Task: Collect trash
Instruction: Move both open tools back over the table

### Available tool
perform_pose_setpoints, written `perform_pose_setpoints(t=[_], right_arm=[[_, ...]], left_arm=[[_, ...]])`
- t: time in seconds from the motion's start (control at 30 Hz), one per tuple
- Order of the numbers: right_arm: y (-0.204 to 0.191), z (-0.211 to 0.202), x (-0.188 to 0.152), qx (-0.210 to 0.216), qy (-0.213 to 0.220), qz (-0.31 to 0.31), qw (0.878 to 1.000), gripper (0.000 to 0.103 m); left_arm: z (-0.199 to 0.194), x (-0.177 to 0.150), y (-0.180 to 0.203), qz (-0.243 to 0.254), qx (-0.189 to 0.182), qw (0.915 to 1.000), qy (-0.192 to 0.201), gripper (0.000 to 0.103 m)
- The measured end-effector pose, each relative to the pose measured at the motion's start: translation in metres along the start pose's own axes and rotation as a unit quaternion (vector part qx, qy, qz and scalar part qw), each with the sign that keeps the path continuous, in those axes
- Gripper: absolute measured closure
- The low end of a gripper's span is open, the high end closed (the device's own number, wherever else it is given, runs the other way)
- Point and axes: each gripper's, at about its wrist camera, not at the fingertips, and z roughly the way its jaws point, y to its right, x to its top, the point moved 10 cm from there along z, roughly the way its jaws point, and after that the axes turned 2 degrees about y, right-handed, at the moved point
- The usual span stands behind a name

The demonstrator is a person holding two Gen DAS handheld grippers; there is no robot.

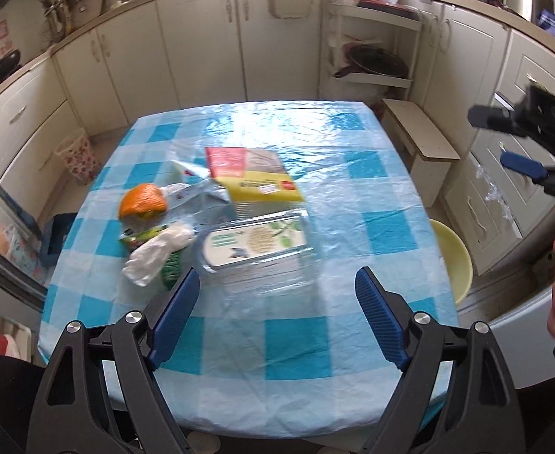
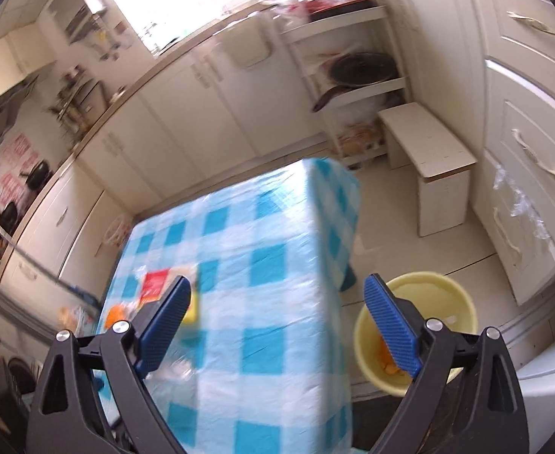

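Blue-and-white checked cloth covers the tabletop. Trash sits in a cluster on its left-centre: orange peel, crumpled white wrapper w/ a green packet under it, clear plastic tray w/ printed label, red-yellow flat box, plus a bluish-white bag betw. peel and box. Left hand-held gripper hangs over the near part of the cloth, jaws spread wide, nothing betw. them. Right hand-held gripper is released too, jaws wide, empty, above the tabletop's right edge. Yellow bucket stands on the floor just beside that edge; orange scraps lie inside. Right view is blurred.
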Motion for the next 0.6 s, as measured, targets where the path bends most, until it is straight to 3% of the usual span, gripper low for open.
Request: perform_pose_setpoints(t=[0.23, 0.6], right_arm=[[-0.052, -0.001, -0.034, 0.023, -0.020, -0.050, 0.998, 0.013], [-0.087, 0.017, -0.056, 0.021, -0.045, -0.089, 0.995, 0.012]], left_arm=[[-0.008, 0.000, -0.032, -0.012, 0.005, 0.9998, 0.011, 0.021], [0.003, -0.008, -0.098, -0.058, 0.015, 0.9982, 0.004, 0.019]])
